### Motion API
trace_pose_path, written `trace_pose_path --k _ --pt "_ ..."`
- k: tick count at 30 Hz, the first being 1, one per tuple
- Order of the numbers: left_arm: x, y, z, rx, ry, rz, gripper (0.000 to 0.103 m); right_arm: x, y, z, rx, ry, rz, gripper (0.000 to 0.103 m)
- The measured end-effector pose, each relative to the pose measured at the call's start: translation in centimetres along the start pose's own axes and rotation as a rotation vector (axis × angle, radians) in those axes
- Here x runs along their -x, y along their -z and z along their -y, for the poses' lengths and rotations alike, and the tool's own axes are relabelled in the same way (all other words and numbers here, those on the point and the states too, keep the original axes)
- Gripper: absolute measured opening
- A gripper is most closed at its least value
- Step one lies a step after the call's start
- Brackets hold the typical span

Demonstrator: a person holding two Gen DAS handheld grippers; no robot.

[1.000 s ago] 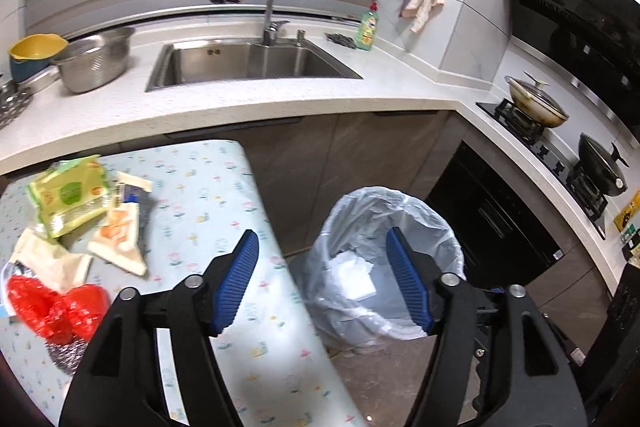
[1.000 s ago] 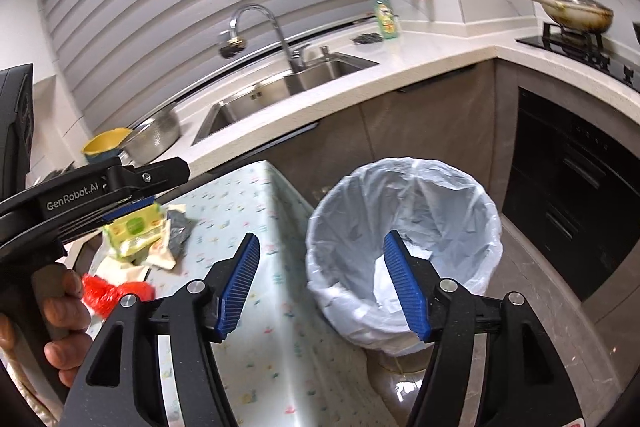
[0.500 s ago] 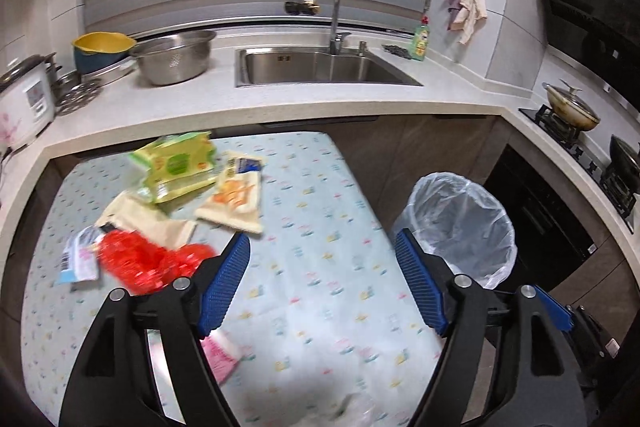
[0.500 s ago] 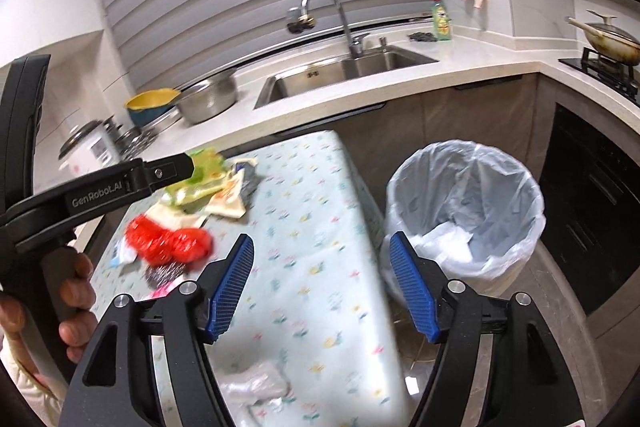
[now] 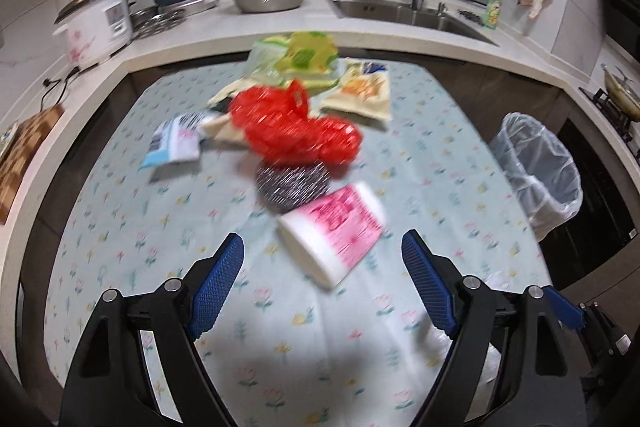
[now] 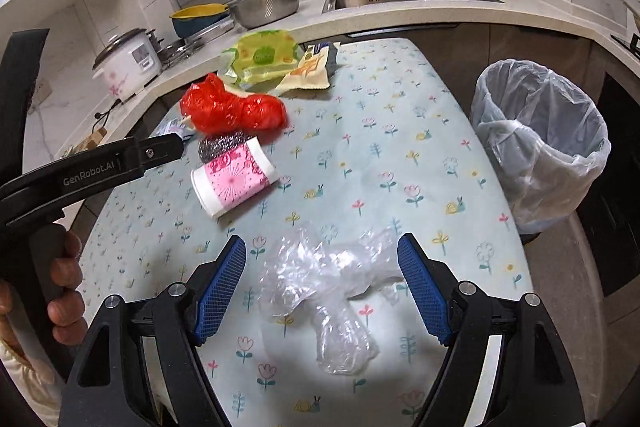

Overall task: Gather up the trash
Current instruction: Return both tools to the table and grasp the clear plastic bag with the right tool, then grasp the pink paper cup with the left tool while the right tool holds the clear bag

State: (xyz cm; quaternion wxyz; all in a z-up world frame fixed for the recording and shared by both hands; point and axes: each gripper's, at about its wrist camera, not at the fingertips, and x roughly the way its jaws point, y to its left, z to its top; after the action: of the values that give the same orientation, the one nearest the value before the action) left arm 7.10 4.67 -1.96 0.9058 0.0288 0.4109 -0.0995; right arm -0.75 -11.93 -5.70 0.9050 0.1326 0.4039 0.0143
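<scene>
Both grippers have swung away from the lined trash bin (image 6: pixel 540 143) to face the flowered table (image 6: pixel 360 155). Right gripper (image 6: pixel 322 285) hangs wide open with crumpled clear plastic (image 6: pixel 328 283) lying between its fingers. Left gripper (image 5: pixel 322 281), also spread and empty, points at the pink paper cup (image 5: pixel 334 231) lying on its side just ahead. Red bag (image 6: pixel 232 107) and wrappers crowd the far edge; the bin stands just off the table's right edge.
</scene>
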Motion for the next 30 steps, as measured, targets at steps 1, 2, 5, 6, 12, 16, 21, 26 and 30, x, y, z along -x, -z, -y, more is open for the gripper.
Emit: trace_pose_path --k 1,2,5,6,12,16,21,26,30 --pt "-0.1 0.5 -0.5 0.006 -0.008 -0.006 0.077 -0.4 0.3 -0.2 -0.004 0.005 -0.006 0.078" --pt "-0.2 1.0 -0.9 0.013 -0.014 -0.011 0.077 -0.7 0.6 -0.4 -0.010 0.012 -0.008 0.080" --pt "-0.5 2.2 -1.9 0.037 -0.027 -0.029 0.078 -1.7 1.2 -0.6 -0.016 0.036 -0.018 0.081" --pt "-0.7 2.4 -2.1 0.046 -0.029 -0.035 0.079 -2.0 1.3 -0.7 -0.019 0.048 -0.020 0.081" --pt "-0.9 3.7 -2.8 0.070 -0.022 -0.035 0.087 -3.4 1.3 -0.1 -0.057 0.075 -0.028 0.082" --pt "-1.2 3.9 -2.8 0.073 -0.010 -0.041 0.089 -4.2 1.1 0.1 -0.062 0.094 -0.034 0.082" --pt "-2.1 3.8 -3.0 0.088 0.010 -0.067 0.089 -5.2 1.1 0.5 -0.076 0.097 -0.053 0.082" --pt "-3.0 3.8 -3.1 0.101 0.021 -0.089 0.089 -5.4 0.9 0.8 -0.085 0.083 -0.048 0.076" --pt "-3.7 3.7 -2.7 0.095 0.024 -0.097 0.089 -5.8 0.7 1.0 -0.086 0.054 -0.065 0.055"
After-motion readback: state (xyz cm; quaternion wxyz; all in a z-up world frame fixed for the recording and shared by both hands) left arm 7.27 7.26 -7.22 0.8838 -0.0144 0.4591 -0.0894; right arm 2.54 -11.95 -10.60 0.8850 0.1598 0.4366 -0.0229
